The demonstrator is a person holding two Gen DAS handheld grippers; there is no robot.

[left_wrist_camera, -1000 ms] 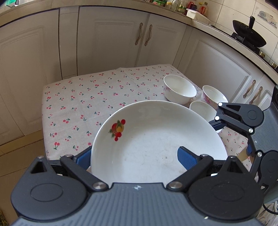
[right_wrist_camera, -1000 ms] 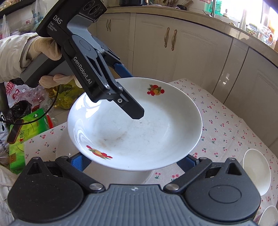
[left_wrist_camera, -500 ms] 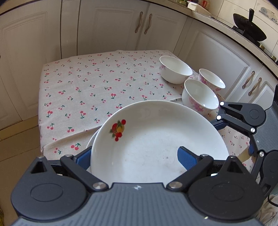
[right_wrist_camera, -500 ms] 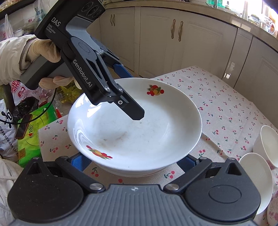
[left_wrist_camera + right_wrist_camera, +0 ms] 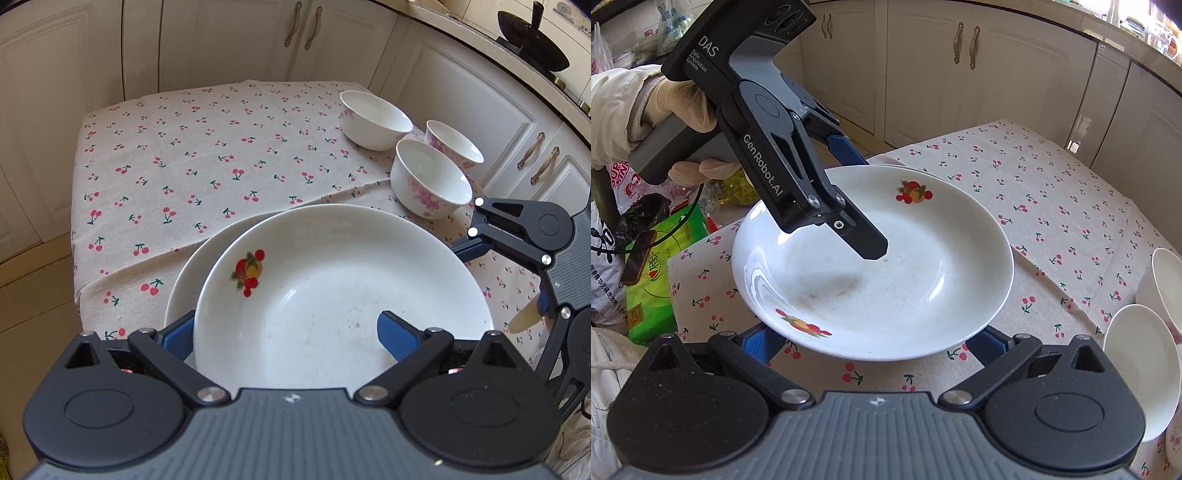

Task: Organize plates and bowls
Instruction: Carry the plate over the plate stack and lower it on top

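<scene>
White plate over a second plate
Left gripper pinches its rim; right gripper spread wide beneath, three bowls at 2 o'clock

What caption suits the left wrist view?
Left gripper holds a fruit-print plate above another plate, three bowls beyond.
</scene>
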